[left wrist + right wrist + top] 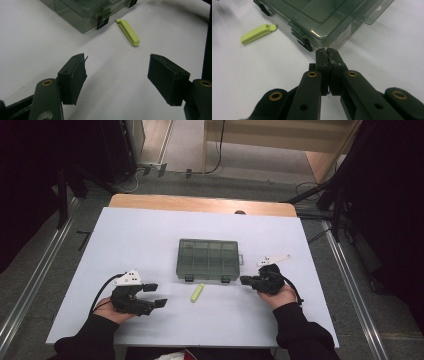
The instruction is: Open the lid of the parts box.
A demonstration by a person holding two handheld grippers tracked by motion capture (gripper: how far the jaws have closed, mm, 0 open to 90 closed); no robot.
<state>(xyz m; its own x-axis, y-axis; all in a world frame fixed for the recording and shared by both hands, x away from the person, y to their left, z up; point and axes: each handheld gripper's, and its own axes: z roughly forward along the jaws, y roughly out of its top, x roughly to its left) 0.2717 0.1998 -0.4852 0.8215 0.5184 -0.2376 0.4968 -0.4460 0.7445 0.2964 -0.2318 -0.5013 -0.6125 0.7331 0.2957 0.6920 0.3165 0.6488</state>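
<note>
A white table [150, 230] stands on a grey floor, with dark stands at both sides and a wooden edge along its far side.

In the middle of the table lies a see-through green-grey plastic box [208, 259] with its lid shut. You can see little compartments through the lid. Two black clasps sit on its near side.

The right gripper [246, 280] lies low on the table, just beside the near right corner of the box. Its jaws are pressed tight together with nothing between them. In the right gripper view the tips [327, 53] are very close to the box [322, 17] corner, next to a black clasp, but I cannot tell if they touch it.

A small yellow-green clip [197, 292] lies flat on the table just in front of the box, between the two grippers. It touches neither one.

The left gripper [156, 295] rests near the near left part of the table, well apart from the box. Its jaws are spread wide and hold nothing. In the left gripper view they point toward the clip [128, 31] and the box [85, 11].

Black sleeves come in from the near edge.
</note>
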